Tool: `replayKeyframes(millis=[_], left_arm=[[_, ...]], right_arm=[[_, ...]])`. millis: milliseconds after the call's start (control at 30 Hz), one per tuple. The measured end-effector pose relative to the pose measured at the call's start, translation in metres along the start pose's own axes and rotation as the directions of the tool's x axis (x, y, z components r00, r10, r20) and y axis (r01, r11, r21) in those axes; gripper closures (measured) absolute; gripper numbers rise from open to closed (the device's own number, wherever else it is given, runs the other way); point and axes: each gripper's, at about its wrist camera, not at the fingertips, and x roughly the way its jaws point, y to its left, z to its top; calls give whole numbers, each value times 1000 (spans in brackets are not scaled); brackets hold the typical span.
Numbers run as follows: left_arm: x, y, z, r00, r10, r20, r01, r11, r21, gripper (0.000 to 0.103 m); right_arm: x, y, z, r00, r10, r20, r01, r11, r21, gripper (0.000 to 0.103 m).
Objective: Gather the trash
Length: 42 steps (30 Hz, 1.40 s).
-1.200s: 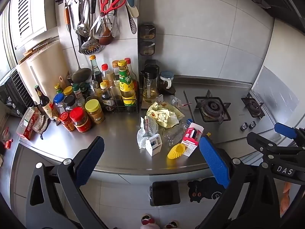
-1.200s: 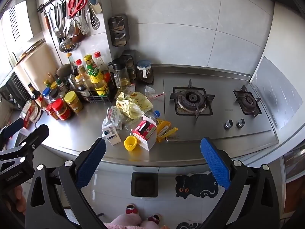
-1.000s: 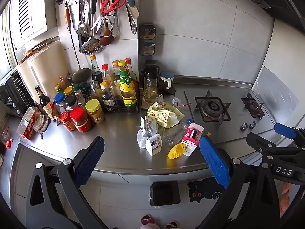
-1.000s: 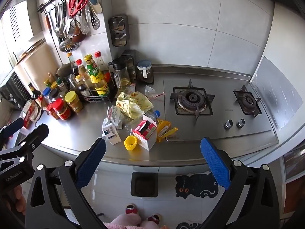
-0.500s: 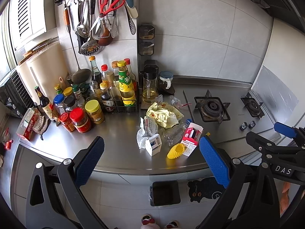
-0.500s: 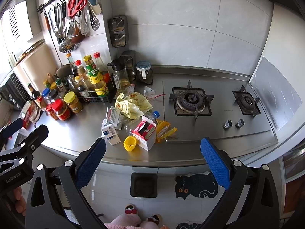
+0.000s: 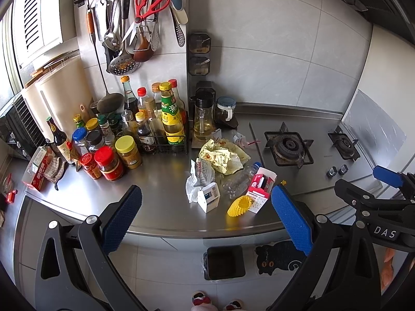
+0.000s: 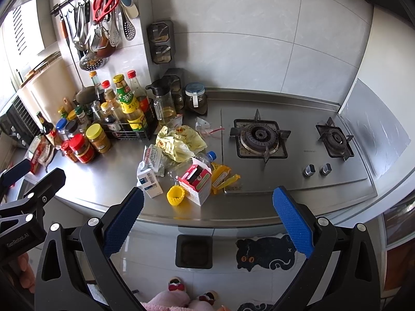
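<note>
While the left gripper (image 7: 205, 217) hangs in front of the steel surface (image 7: 155, 181) in the left wrist view, its blue-padded fingers (image 7: 120, 217) stand spread wide with nothing between them. The trash lies in a loose heap near the front edge of the surface, left of the gas hob (image 7: 288, 147): a crumpled yellow wrapper (image 7: 223, 155) at the back, a white printed packet (image 7: 201, 173) just in front of it, a small white box (image 7: 208, 198) at the front, a crushed clear bottle (image 7: 240, 178) beside that, an open red and white carton (image 7: 259, 189), and a yellow ribbed cup (image 7: 240, 203) lying on its side against the carton. Jars and sauce bottles (image 7: 145, 129) crowd the back left corner, well apart from the heap. A black bin (image 7: 224, 261) sits on the floor below the edge. The right gripper (image 7: 384, 199) shows at the right edge of this view. In the right wrist view, the right gripper (image 8: 207, 217) likewise hovers before the edge, fingers (image 8: 291, 220) wide apart and holding nothing. Here the yellow ribbed cup (image 8: 175, 195) touches the open red and white carton (image 8: 197, 184), the small white box (image 8: 150, 182) stands just left of them, and orange sachets (image 8: 221, 176) lie just right of the carton by the hob's front corner. The black bin (image 8: 194, 251) stands directly below.
</note>
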Motion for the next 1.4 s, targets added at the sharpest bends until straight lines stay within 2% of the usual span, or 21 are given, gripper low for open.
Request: replayKeyframes(millis=[1400], left_arm=[[7,-1,-2,1000,3,-3,-3,1000,6,8]], right_arm=[[8,-7,4,1000,-17,5,17,1000,6,3]])
